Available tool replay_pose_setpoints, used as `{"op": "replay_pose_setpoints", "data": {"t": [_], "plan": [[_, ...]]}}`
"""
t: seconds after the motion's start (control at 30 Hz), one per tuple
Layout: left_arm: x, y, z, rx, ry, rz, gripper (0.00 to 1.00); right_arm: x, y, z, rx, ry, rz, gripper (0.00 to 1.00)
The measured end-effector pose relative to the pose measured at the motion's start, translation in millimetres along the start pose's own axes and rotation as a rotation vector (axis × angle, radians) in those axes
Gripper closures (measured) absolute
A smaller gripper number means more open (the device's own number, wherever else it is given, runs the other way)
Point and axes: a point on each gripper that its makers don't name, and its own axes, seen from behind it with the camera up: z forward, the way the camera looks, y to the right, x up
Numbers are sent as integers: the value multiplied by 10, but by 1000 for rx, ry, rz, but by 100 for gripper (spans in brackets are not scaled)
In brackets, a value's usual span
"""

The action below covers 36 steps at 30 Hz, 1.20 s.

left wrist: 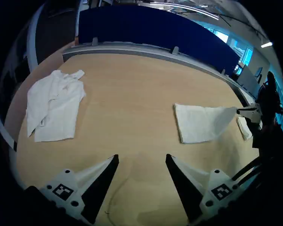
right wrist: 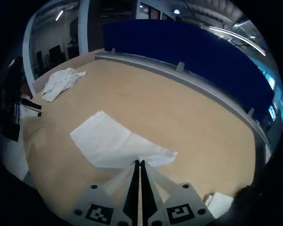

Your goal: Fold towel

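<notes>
A white towel [left wrist: 200,122] lies flat on the wooden table [left wrist: 134,94], right of centre in the left gripper view. Its right corner is lifted off the table, pinched by my right gripper [left wrist: 240,111]. In the right gripper view the towel [right wrist: 107,141] spreads out ahead, and my right gripper [right wrist: 138,162] is shut on its near corner. My left gripper [left wrist: 141,157] hovers open above bare table, well short of the towel, with nothing between its fingers. It also appears at the far left edge of the right gripper view as the left gripper [right wrist: 31,105].
A crumpled white cloth [left wrist: 54,107] lies at the table's left side, also seen as the crumpled cloth [right wrist: 62,82]. A small folded white cloth [left wrist: 244,128] rests near the right edge, by the right gripper. A blue partition [left wrist: 149,28] stands along the table's far edge.
</notes>
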Motion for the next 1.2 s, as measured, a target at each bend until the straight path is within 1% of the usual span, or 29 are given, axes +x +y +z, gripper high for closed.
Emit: {"op": "replay_pose_setpoints", "data": {"t": [0.17,0.4,0.6,0.73,0.9,1.07,1.2], "plan": [[9,29,-17,-7,3,-5,8,197,-89,11,13,22,-28,98],[19,56,-69,-17,6,-4,8,301,-217,71,32,29,-51,98],[60,58,-145,-26,22,-19,8,489,-413,162,63,42,-84,98],[90,38,-218,-25,36,-25,8,603,-610,250,90,45,-124,98],[121,13,-315,-25,52,-35,8,710,-910,381,135,43,-170,98],[127,-10,-412,-24,67,-44,8,732,-1220,533,179,31,-209,98],[109,-38,-471,-19,74,-48,8,685,-1427,676,209,11,-236,98]]}}
